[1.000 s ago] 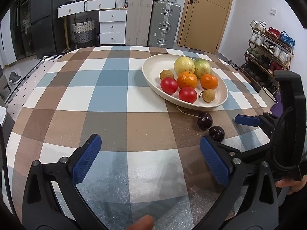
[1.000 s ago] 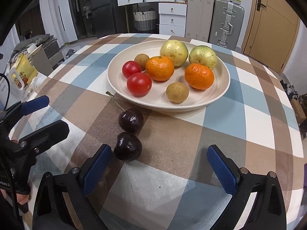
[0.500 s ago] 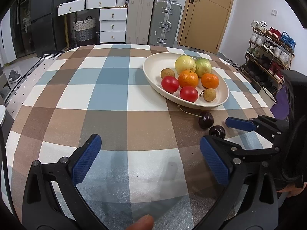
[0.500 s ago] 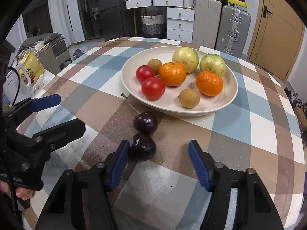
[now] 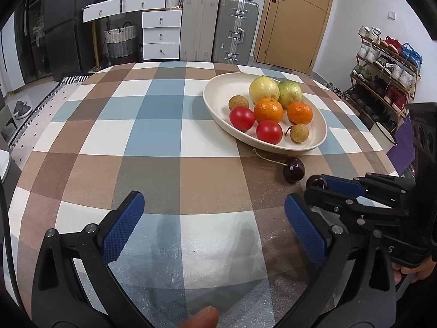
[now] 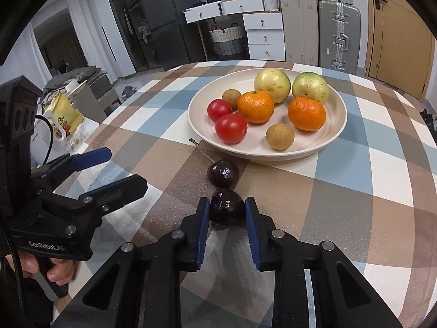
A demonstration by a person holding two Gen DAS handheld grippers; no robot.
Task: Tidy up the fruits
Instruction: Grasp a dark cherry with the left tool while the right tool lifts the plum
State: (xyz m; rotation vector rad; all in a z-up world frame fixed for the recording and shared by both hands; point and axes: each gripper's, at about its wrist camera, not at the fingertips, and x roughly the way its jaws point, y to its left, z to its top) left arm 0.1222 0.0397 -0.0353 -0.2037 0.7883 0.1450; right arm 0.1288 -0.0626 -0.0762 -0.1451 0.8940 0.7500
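Round table under a checked cloth [image 5: 153, 142], blue, brown and white squares. Cream plate [image 6: 334, 134] sits toward the far right part of the table. On it: two pale green-yellow round fruits [image 6: 272, 85] at the back, two oranges [image 6: 255, 107], two red tomatoes [image 6: 231, 128], two small tan longans [image 6: 280, 136].

Two dark cherries lie on the cloth just off the plate's near rim. The farther cherry [image 6: 223, 173] keeps its stem, which runs up toward the plate edge; it is just beside the plate, not touching it as far as I can see.

Right gripper [image 6: 227, 220] is low at the near edge of the table, its blue pads drawn in close on either side of the nearer cherry [image 6: 227, 210]. The left pad touches the fruit; at the right pad I cannot tell whether a sliver of gap remains. Cherry rests on the cloth.

Left gripper [image 5: 213, 225] hovers over the near side of the table, spread wide, nothing between its pads.
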